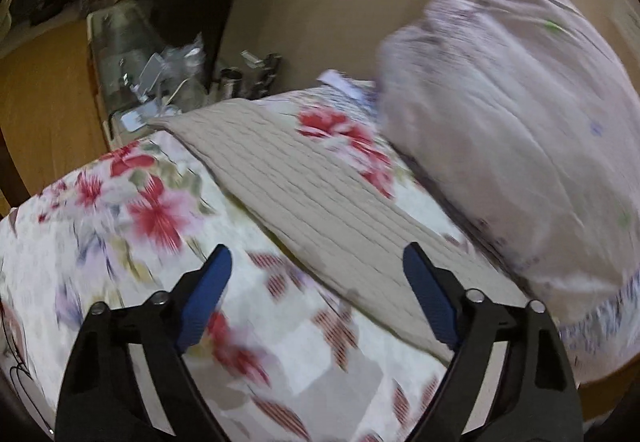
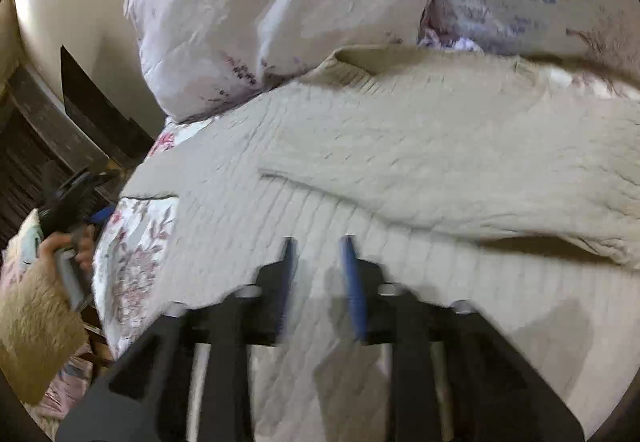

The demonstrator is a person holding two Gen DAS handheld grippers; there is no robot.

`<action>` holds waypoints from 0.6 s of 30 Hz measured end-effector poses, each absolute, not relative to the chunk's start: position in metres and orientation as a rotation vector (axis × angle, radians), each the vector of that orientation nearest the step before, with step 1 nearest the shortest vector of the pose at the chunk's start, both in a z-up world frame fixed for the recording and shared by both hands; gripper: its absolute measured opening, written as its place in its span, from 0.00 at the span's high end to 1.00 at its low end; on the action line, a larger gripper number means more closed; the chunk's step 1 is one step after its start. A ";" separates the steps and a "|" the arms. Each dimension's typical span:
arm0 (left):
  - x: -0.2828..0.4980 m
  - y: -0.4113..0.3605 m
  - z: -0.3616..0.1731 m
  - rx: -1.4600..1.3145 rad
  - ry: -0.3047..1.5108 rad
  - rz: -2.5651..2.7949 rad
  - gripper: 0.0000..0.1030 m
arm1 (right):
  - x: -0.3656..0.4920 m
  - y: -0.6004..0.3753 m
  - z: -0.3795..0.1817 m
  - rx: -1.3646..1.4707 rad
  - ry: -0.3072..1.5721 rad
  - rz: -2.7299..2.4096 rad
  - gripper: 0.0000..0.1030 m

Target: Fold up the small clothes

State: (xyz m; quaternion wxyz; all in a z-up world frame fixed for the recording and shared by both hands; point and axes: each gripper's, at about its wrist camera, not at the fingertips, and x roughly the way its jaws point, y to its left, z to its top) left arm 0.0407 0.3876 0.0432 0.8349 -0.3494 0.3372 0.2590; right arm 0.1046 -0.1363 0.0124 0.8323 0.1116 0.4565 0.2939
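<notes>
The beige ribbed knit garment (image 2: pixel 400 162) lies spread on the flower-printed bedsheet (image 1: pixel 100 242) below the pale lilac pillows (image 2: pixel 260 10); it looks soft and floppy, best pinched at a hem corner. The left gripper (image 1: pixel 318 262) gapes wide, empty, the right gripper (image 2: pixel 318 246) narrowly parted, holding nothing. Only the right view shows the person's left hand (image 2: pixel 66 246); only the left shows bedside clutter (image 1: pixel 168 78).
</notes>
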 end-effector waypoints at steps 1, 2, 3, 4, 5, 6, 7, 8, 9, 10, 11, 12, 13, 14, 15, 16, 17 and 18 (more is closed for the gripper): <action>0.041 0.397 0.040 -0.759 0.722 0.553 0.22 | 0.105 -0.141 0.014 0.241 0.962 0.595 0.39; 0.043 0.407 0.036 -0.785 0.725 0.555 0.27 | 0.108 -0.148 0.016 0.244 0.956 0.562 0.38; 0.045 0.417 0.032 -0.811 0.728 0.558 0.29 | 0.111 -0.162 0.018 0.252 0.957 0.517 0.38; 0.046 0.428 0.027 -0.847 0.727 0.567 0.31 | 0.114 -0.173 0.019 0.266 0.962 0.483 0.38; 0.046 0.436 0.023 -0.873 0.724 0.574 0.34 | 0.114 -0.181 0.020 0.283 0.964 0.449 0.38; 0.045 0.443 0.020 -0.902 0.721 0.581 0.36 | 0.114 -0.193 0.021 0.309 0.967 0.409 0.38; 0.045 0.451 0.018 -0.934 0.702 0.587 0.39 | 0.113 -0.203 0.022 0.326 0.969 0.384 0.38; 0.044 0.457 0.017 -0.955 0.683 0.590 0.39 | 0.111 -0.208 0.018 0.337 0.971 0.363 0.37; 0.045 0.460 0.018 -0.973 0.673 0.592 0.38 | 0.110 -0.212 0.018 0.342 0.972 0.342 0.37; 0.046 0.462 0.018 -0.980 0.668 0.593 0.38 | 0.111 -0.211 0.018 0.340 0.972 0.334 0.37; 0.048 0.462 0.019 -0.975 0.666 0.601 0.46 | 0.112 -0.210 0.016 0.336 0.974 0.331 0.36; 0.050 0.463 0.019 -0.967 0.670 0.614 0.57 | 0.111 -0.208 0.015 0.329 0.976 0.330 0.35; 0.056 0.465 0.015 -0.972 0.691 0.606 0.85 | 0.109 -0.206 0.016 0.320 0.977 0.333 0.34; 0.060 0.468 0.010 -0.986 0.714 0.602 0.92 | 0.107 -0.204 0.014 0.312 0.978 0.337 0.34; 0.062 0.470 0.008 -0.993 0.716 0.601 0.92 | 0.106 -0.203 0.015 0.303 0.977 0.342 0.34; 0.063 0.468 0.009 -0.980 0.707 0.605 0.93 | 0.104 -0.204 0.016 0.297 0.974 0.345 0.34; 0.067 0.464 0.015 -0.943 0.703 0.602 0.94 | 0.103 -0.204 0.016 0.290 0.969 0.346 0.34; 0.069 0.459 0.021 -0.907 0.693 0.594 0.94 | 0.102 -0.208 0.017 0.283 0.964 0.344 0.34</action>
